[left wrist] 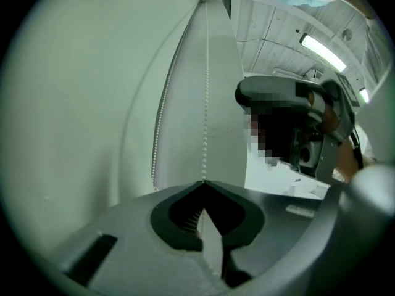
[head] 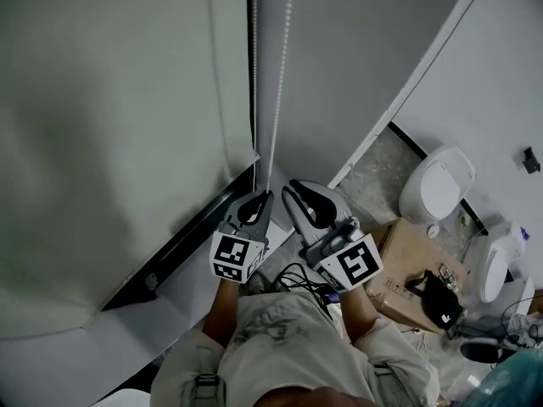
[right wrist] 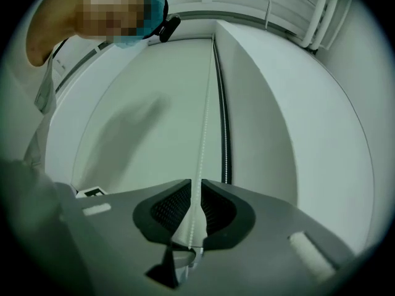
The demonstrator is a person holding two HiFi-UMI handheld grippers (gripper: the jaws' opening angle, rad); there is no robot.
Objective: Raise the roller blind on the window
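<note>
The pale roller blind [head: 110, 125] hangs lowered at the left, its bottom bar just above the dark sill [head: 170, 253]. Two strands of white bead chain [head: 280, 66] drop beside its right edge. My left gripper [head: 261, 200] is shut on one strand of the chain [left wrist: 205, 103], its tips meeting at the beads [left wrist: 202, 181]. The other strand [left wrist: 162, 116] hangs free to its left. My right gripper [head: 291, 193] sits just to the right, open by a narrow gap [right wrist: 199, 184], with a strand of the chain [right wrist: 205, 122] running between its pads.
A white wall corner runs up to the right of the chain. Below on the floor are a toilet [head: 437, 185], a cardboard box [head: 407, 257] with a black item [head: 441, 299] on it, and cables [head: 301, 278] near my body.
</note>
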